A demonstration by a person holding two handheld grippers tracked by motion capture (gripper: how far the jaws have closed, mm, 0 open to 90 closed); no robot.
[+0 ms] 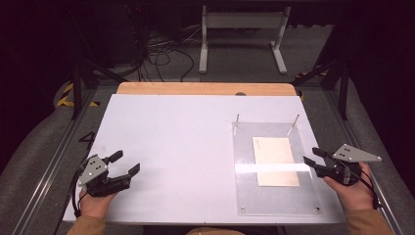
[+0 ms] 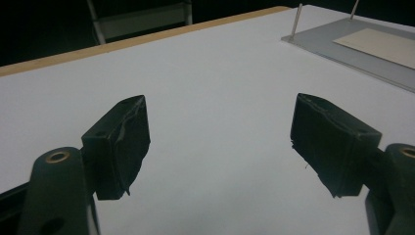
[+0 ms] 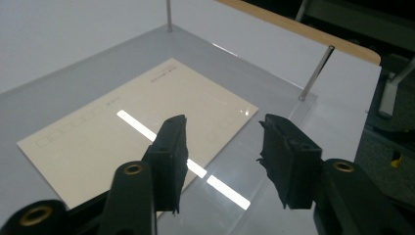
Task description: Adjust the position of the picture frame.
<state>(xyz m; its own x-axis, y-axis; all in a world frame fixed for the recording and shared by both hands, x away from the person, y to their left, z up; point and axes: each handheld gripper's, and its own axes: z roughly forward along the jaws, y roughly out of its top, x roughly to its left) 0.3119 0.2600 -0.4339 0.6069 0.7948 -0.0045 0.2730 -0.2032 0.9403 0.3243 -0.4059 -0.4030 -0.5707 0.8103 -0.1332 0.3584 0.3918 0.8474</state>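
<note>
White worktop [image 1: 186, 147] with a wooden edge at 12 o'clock; clear plate [image 1: 244, 161] holding a cream card [image 1: 274, 159] at 3 o'clock. Left claw [image 1: 123, 163] and right claw [image 1: 310, 155] both gape, empty; dark room beyond.

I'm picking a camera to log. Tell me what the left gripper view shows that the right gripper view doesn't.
Left gripper view alone: the left gripper, jaws wide open over bare white table.
Right gripper view alone: the right gripper, jaws open above the card's near edge, with faint print on the card.
Both: the clear plate, its two pins, the card, the table's wooden edge.
</note>
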